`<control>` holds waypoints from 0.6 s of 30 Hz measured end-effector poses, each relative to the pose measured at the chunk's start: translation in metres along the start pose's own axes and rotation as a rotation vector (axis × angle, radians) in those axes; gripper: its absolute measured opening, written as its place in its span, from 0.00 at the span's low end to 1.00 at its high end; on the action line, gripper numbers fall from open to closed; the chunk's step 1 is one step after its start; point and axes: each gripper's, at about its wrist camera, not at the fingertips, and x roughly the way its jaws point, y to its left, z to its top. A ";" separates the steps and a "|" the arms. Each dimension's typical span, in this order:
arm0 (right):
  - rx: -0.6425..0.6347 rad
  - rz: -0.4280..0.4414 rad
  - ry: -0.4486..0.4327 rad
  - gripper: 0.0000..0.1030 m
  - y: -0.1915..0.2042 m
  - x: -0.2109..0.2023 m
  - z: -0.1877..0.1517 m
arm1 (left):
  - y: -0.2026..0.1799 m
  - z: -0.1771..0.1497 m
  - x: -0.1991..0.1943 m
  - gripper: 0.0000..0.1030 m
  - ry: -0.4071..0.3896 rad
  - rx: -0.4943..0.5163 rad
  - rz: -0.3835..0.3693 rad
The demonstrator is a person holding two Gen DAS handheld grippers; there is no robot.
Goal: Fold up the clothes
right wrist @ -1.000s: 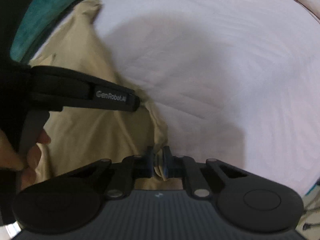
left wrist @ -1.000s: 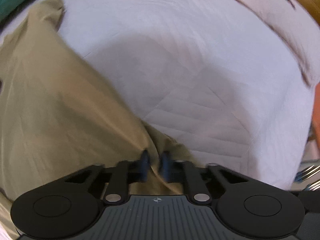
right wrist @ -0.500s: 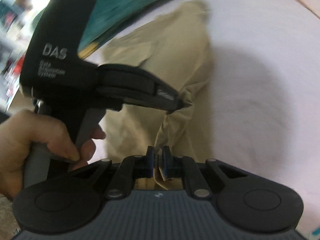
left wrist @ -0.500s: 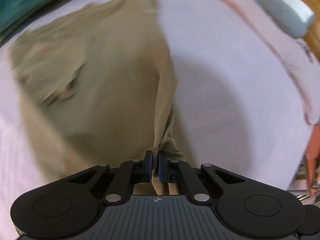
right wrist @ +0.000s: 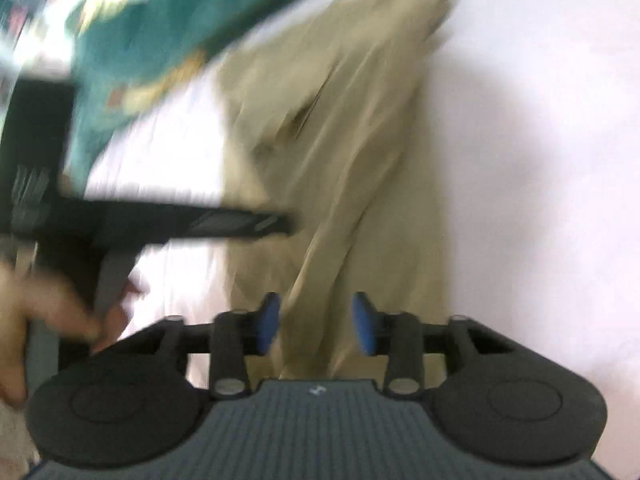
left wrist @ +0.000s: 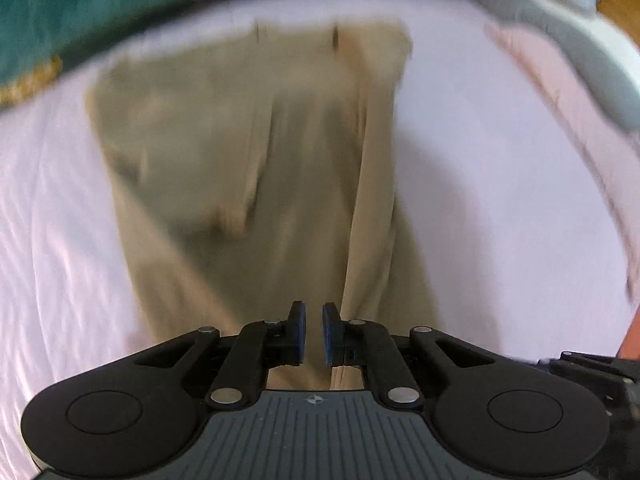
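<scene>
Khaki trousers [left wrist: 248, 168] lie stretched out on a white bed sheet [left wrist: 500, 208], waist end far from me; they also show in the right wrist view [right wrist: 360, 152]. My left gripper [left wrist: 313, 332] hovers over the near end of the trousers, its blue pads a small gap apart with nothing between them. My right gripper [right wrist: 316, 322] is open wide above the near end of the cloth. The left gripper's black body [right wrist: 192, 224] and the hand holding it show at the left of the right wrist view. Both views are blurred by motion.
A teal blanket [left wrist: 160, 4] with a gold fringe lies along the far side of the bed; it also shows in the right wrist view [right wrist: 160, 32]. A pink garment [left wrist: 560, 92] and a grey pillow [left wrist: 592, 64] lie at the right.
Both grippers were shut on the near end of the khaki trousers and pulled it out long. Now both have opened and let the cloth go.
</scene>
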 end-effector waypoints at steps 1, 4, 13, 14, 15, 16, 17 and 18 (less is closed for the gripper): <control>0.046 -0.016 -0.055 0.46 -0.009 -0.005 0.015 | -0.003 0.019 -0.004 0.12 -0.030 0.000 -0.004; 0.139 -0.062 -0.125 0.46 -0.035 0.011 0.066 | -0.033 0.085 0.009 0.12 -0.084 0.067 -0.015; 0.262 -0.120 -0.232 0.46 -0.080 0.057 0.154 | -0.112 0.252 0.092 0.17 -0.079 0.306 0.042; 0.257 -0.125 -0.242 0.46 -0.081 0.065 0.163 | -0.114 0.261 0.102 0.17 -0.062 0.312 0.049; 0.243 -0.126 -0.247 0.46 -0.084 0.068 0.172 | -0.116 0.270 0.115 0.20 -0.044 0.319 0.052; 0.223 -0.124 -0.248 0.46 -0.084 0.074 0.180 | -0.118 0.273 0.127 0.22 -0.020 0.336 0.057; 0.201 -0.120 -0.242 0.46 -0.083 0.079 0.183 | -0.120 0.273 0.140 0.24 0.003 0.361 0.061; 0.179 -0.126 -0.226 0.46 -0.082 0.085 0.184 | -0.122 0.272 0.152 0.29 0.026 0.387 0.064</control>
